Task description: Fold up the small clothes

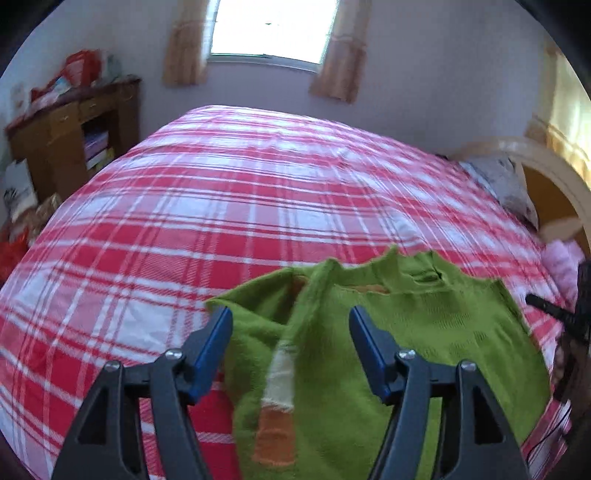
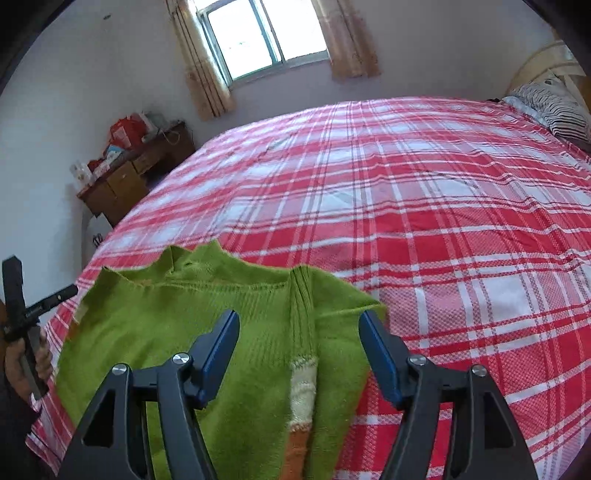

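Note:
A green knitted sweater (image 1: 424,321) (image 2: 147,325) with cream and orange sleeve stripes lies flat on the red and white checked bedspread (image 1: 221,206) (image 2: 443,206), near its front edge. Both sleeves are folded in over the body. My left gripper (image 1: 290,312) hovers open over the sweater's left side, with the striped sleeve (image 1: 280,373) below the gap. My right gripper (image 2: 300,314) hovers open over the right side, above the other striped sleeve (image 2: 304,384). Neither pair of pads presses the cloth. A hand (image 2: 22,362) holding the left gripper shows at the left edge of the right wrist view.
A wooden desk (image 1: 74,136) (image 2: 125,181) piled with bags stands left of the bed under the curtained window (image 1: 273,29) (image 2: 258,33). A patterned pillow (image 1: 506,181) (image 2: 554,103) and the headboard (image 1: 546,173) lie at the right. Pink cloth (image 1: 561,262) sits at the bed's right edge.

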